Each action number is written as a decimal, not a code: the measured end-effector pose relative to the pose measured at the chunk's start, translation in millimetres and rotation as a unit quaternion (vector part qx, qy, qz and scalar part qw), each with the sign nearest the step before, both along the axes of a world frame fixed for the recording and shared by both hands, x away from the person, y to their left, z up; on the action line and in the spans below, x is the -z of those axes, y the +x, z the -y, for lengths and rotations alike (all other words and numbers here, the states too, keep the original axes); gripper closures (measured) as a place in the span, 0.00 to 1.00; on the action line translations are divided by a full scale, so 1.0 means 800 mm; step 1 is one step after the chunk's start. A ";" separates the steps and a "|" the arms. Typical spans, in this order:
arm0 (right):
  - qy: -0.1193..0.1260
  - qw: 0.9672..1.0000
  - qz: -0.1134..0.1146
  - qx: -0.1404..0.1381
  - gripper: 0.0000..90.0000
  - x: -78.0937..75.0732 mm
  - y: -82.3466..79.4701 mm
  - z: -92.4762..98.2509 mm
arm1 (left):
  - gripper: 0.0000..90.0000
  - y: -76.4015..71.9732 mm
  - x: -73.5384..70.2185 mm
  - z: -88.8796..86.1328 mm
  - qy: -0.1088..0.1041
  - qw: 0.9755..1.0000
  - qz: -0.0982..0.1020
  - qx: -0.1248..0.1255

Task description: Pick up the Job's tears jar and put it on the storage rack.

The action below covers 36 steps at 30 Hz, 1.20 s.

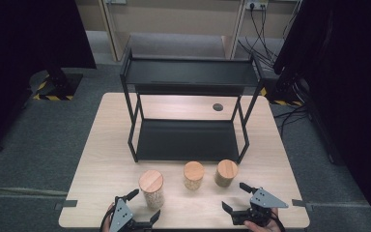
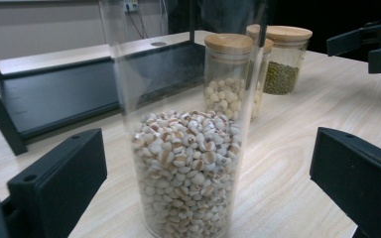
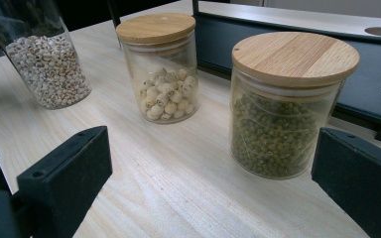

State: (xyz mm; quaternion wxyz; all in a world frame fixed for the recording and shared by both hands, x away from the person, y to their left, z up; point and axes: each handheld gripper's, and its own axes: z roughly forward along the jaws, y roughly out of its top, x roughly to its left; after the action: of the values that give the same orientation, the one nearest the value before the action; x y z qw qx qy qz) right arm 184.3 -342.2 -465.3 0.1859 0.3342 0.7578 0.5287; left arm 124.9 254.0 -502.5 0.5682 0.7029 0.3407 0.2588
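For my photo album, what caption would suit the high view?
Two open grippers, left and right, wait before three wooden-lidded jars lined up in front of a black shelf rack.

I saw a black two-tier shelf [image 1: 188, 111] on the wooden counter [image 1: 96, 164], grey floor [image 1: 38, 140] around it.

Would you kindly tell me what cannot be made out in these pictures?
- Tall jar: lid cut off by the left gripper view's top edge.
- Green-bean jar: partly hidden behind the middle jar there.
- Person's hands: cut off by the high view's bottom edge.
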 end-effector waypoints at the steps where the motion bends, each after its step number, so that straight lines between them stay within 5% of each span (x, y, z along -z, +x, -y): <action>1: 0.000 1.000 0.000 0.000 0.03 0.000 0.000 0.000 | 0.01 0.001 0.000 0.001 0.000 1.000 0.000 0.000; 23: 0.001 1.000 -0.003 0.000 0.03 0.001 0.003 -0.001 | 0.07 0.032 -0.016 0.013 0.023 1.000 -0.001 0.003; 36: 0.001 1.000 -0.004 0.000 0.03 0.001 0.004 -0.002 | 0.26 0.043 -0.021 0.019 0.037 0.999 -0.002 0.003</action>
State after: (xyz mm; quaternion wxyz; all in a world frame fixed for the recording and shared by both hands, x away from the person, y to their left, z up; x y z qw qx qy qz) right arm 187.2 -340.9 -466.2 0.1826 0.3360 0.7582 0.5280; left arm 159.1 238.9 -485.8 0.5418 0.7252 0.3295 0.2684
